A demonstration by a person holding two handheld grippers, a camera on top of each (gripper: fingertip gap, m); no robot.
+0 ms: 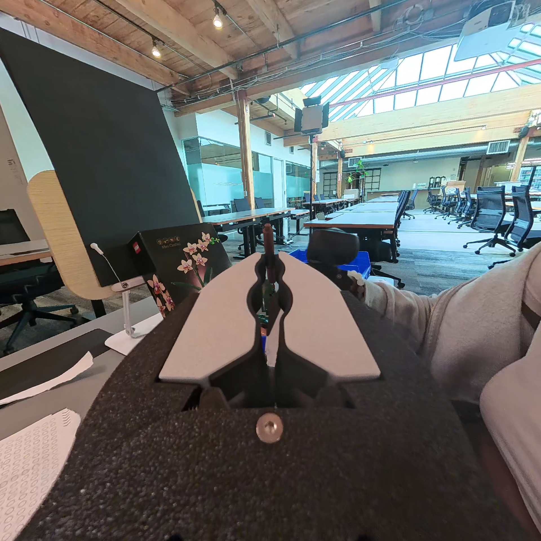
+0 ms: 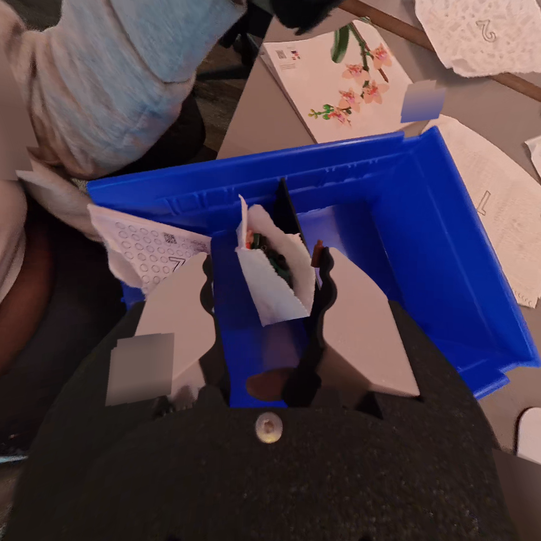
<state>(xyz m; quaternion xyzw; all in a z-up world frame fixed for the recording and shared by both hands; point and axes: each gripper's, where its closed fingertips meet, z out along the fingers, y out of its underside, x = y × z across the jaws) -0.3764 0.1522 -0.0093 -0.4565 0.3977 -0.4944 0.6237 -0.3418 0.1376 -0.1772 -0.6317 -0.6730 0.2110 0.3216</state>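
Brown rod-like piece (image 1: pixel 268 248), thin and dark, stands clamped between the tips of the left gripper (image 1: pixel 270 259), whose grey fingers are drawn nearly together on it; its long axis runs along the fingers and pokes out past their tips, pointing away over the desk toward the room. Down in the slot behind it I can make out a strip of white paper and something green, though what they belong to is hard to tell. Just beyond the tips, a little to the right, a dark blurred shape with a pale sleeve (image 1: pixel 439 316) behind it hangs over a blue bin (image 1: pixel 358 262). The right gripper (image 2: pixel 263 263) is spread wide, grasping nothing, angled down into that blue bin (image 2: pixel 439 234), with a torn white paper bag (image 2: pixel 272 289) of small green and dark pieces lying between its fingers, beside a black divider (image 2: pixel 288 210). A small brown piece (image 2: pixel 317 254) sits against the right-hand fingertip, touching or just beside it. A flower-printed booklet (image 2: pixel 336 85) lies past the bin, and a black box with orchids (image 1: pixel 187 257) leans at the left.
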